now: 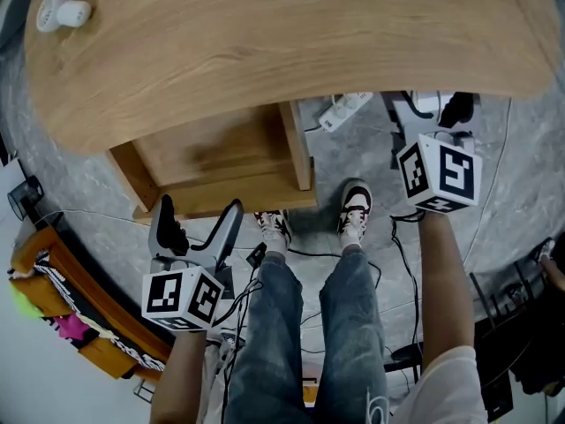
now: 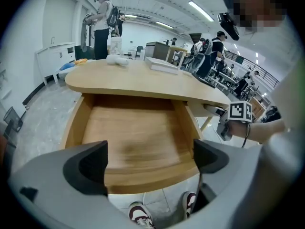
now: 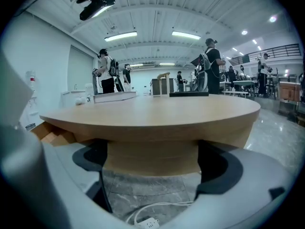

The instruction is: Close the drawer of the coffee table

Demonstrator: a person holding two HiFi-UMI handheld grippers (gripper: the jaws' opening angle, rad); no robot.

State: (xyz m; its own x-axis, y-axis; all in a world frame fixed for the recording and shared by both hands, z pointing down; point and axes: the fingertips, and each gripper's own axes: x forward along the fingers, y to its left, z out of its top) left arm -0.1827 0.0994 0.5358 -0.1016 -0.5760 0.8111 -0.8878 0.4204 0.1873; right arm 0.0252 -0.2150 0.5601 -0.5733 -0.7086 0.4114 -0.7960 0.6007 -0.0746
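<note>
Hovering on the near side of the open drawer (image 1: 221, 162), the left gripper (image 1: 199, 215) has its jaws spread wide with nothing between them. One finger (image 1: 164, 210) sits over the drawer's front left corner, and from where I stand I can't tell whether it touches the wood. Looking along that gripper, the drawer's front edge runs straight across just ahead of the jaws, and the bare wooden bottom stretches away beyond them, under the top. One drawer, pulled well out from under the one coffee table (image 1: 265, 42). Two grippers, one in each hand.

Moving right of that gripper: two shoes, left shoe (image 1: 275, 228) and right shoe (image 1: 355, 208), planted on the grey floor (image 1: 353, 157) just off the drawer's front right corner. Further along, one white power strip (image 1: 346, 109) lies on the floor by the table's edge.

Now the right gripper (image 3: 152, 163): jaws also wide apart, gripping nothing, touching nothing. It's held low, well clear of the drawer, which lies off to its left. Straight ahead of it is the table's rounded wooden base (image 3: 152, 156), with the top's rim just above.
</note>
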